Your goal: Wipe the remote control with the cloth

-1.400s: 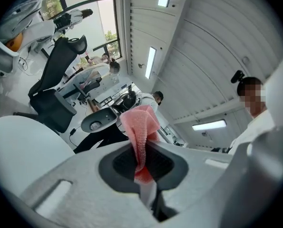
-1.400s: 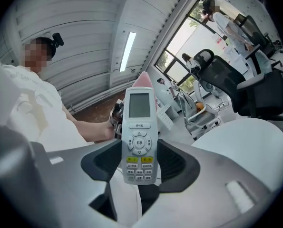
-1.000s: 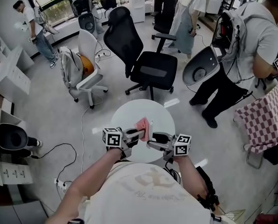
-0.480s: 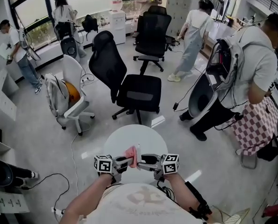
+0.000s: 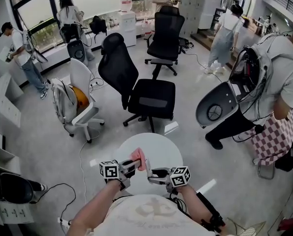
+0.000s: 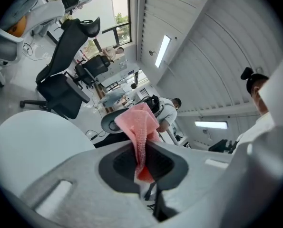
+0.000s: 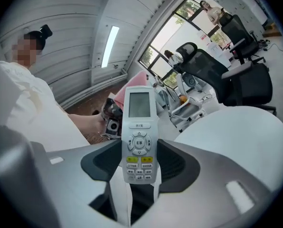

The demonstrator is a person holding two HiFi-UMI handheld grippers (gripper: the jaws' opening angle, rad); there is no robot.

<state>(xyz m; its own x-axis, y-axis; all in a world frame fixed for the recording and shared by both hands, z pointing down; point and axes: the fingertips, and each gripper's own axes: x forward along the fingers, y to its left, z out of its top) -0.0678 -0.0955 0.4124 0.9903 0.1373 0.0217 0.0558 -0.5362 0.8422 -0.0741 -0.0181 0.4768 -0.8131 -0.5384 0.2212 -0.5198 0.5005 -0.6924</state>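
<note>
A: Over the table's (image 5: 162, 146) near edge, where's the remote (image 7: 139, 127)?
B: Upright, clamped between the right gripper's (image 7: 140, 163) 2 wide-set jaws. Beside it, the left gripper (image 6: 143, 164) pinches the cloth (image 6: 139, 122).

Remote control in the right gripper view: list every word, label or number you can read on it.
"开/关": on the oval button of the remote control.
"E": on the round centre button.
Labels on the small lower buttons: too small to read.
Screen: blank, no text.
</note>
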